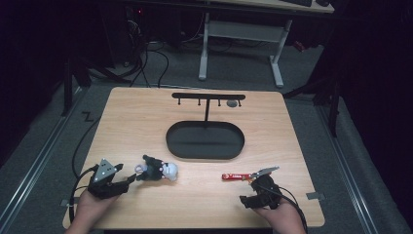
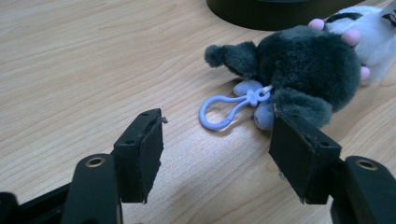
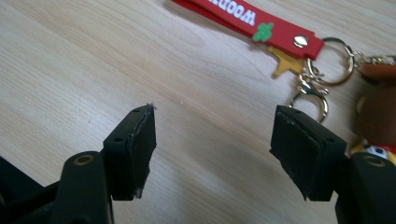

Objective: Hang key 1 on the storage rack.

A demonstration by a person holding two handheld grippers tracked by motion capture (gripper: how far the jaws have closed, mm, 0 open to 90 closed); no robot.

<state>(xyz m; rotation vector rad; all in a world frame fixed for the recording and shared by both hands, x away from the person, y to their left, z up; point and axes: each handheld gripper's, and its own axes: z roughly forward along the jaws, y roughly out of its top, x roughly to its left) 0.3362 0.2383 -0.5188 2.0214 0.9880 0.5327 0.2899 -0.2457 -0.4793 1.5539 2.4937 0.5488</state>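
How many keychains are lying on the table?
2: a plush toy keychain by the left claw, and a red strap keychain by the right claw. None hang on the black stand.

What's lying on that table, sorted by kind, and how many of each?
Plush keychain toys: 1, the dark grey and white plush.
Strap keychains: 1, the red strap keychain.
Hook stands: 1, the black stand with oval tray.
Handheld grippers: 2, left gripper, right gripper.
Total: 5.
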